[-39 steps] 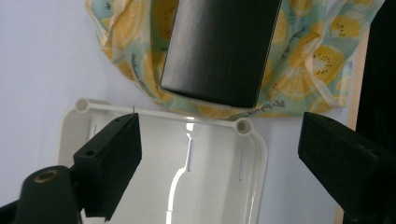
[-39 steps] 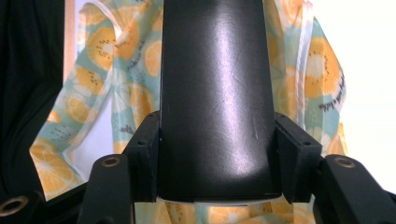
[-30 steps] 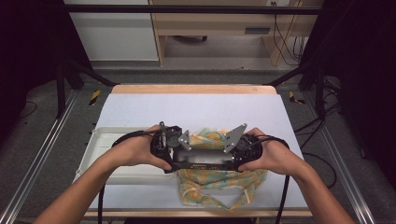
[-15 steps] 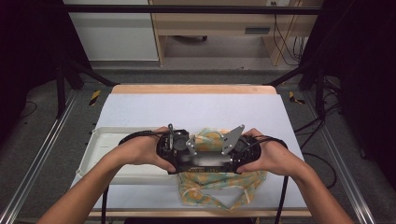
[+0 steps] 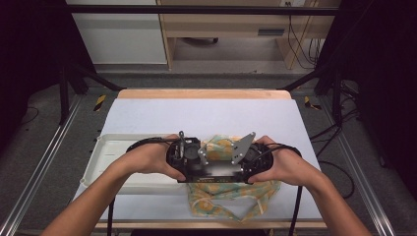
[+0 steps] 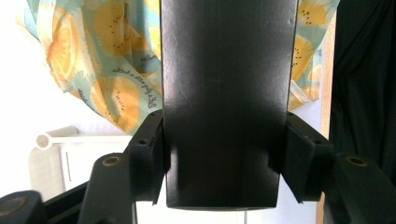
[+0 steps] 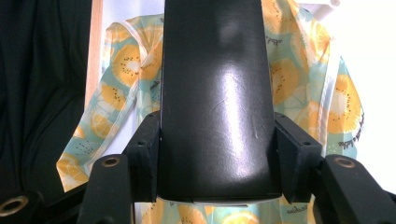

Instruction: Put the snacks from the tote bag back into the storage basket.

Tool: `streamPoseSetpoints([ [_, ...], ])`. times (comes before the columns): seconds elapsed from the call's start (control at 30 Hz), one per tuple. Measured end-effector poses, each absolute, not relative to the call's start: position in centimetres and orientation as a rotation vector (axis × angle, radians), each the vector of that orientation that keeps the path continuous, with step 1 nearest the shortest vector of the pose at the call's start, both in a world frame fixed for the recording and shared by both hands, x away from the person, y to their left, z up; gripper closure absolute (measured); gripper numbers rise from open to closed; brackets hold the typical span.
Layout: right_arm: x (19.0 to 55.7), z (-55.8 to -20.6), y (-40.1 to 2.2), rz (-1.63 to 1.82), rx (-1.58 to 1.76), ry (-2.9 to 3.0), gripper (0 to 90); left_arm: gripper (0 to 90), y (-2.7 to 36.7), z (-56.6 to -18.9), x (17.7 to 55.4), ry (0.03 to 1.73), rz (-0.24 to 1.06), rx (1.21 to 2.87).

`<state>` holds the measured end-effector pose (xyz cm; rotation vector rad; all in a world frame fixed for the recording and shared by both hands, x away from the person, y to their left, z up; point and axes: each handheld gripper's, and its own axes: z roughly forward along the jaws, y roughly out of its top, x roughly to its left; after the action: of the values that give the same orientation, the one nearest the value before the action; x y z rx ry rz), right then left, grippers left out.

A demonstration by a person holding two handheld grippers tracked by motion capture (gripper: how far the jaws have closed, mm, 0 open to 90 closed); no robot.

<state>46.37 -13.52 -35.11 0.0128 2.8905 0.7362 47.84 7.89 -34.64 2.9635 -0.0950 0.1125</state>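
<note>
Since gripped at both ends: keep the black case (image 5: pixel 211 169) level and move both hands as one; sits low over the near middle of the table (image 5: pixel 196 115), above the fruit-print cloth (image 5: pixel 231 196).
Left hand-held gripper (image 6: pixel 224 154): clamped on one end of the case, having just been closing with the case between the pads; check for a square seat on both flat sides.
Right hand-held gripper (image 7: pixel 217 154): clamped on the other end, pads flush against the sides.
Grip advice: press evenly, avoid twisting one end against the other, mind the glossy surface for slipping.
Cloth: crumpled beneath, straps loose toward the near edge; lift clear before sliding sideways to avoid snagging.
Edges: white tray (image 5: pixel 105 162) just beside, on the left; near table edge close behind the cloth.
Open room: broad bare table toward the far side, some on the right.
</note>
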Motion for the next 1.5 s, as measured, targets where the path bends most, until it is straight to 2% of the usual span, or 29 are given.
streamPoseSetpoints([
  [0.23, 46.3, -35.1, -13.4, 0.740, 0.009, 2.887, 43.7, 39.3, 7.8, -34.8, 47.7, -0.096, 0.071, 2.980],
  [0.27, 46.3, -35.1, -13.4, 0.741, 0.010, 2.889, 43.7, 38.6, 7.8, -34.9, 47.8, -0.110, 0.109, 2.982],
  [0.83, 46.2, -35.3, -13.2, 0.753, 0.023, 2.885, 42.8, 43.2, 7.8, -35.1, 47.7, -0.095, 0.134, 2.992],
  [0.9, 46.2, -35.3, -13.2, 0.763, 0.029, 2.886, 41.9, 43.3, 7.9, -35.0, 47.7, -0.090, 0.086, 2.983],
  [0.93, 46.2, -35.2, -13.2, 0.769, 0.032, 2.885, 40.1, 43.4, 8.0, -34.9, 47.7, -0.096, 0.095, 2.981],
  [1.0, 46.3, -34.9, -13.4, 0.782, 0.072, 2.881, 29.4, 43.4, 8.2, -34.8, 47.8, -0.088, 0.103, 2.980],
  [1.13, 46.5, -34.2, -14.5, 0.859, 0.188, 2.846, 16.6, 43.4, 8.8, -34.3, 47.9, -0.082, 0.093, 2.947],
  [1.2, 46.6, -33.9, -14.9, 0.891, 0.208, 2.822, 15.4, 43.4, 9.0, -34.1, 47.9, -0.082, 0.098, 2.943],
  [1.3, 46.3, -33.0, -16.6, 0.969, 0.324, 2.733, 8.4, 43.3, 9.5, -33.2, 48.2, -0.060, 0.140, 2.947],
  [1.5, 45.5, -33.0, -19.4, 0.985, 0.544, 2.608, 7.6, 43.3, 10.6, -32.6, 48.8, -0.036, 0.160, 2.934],
])
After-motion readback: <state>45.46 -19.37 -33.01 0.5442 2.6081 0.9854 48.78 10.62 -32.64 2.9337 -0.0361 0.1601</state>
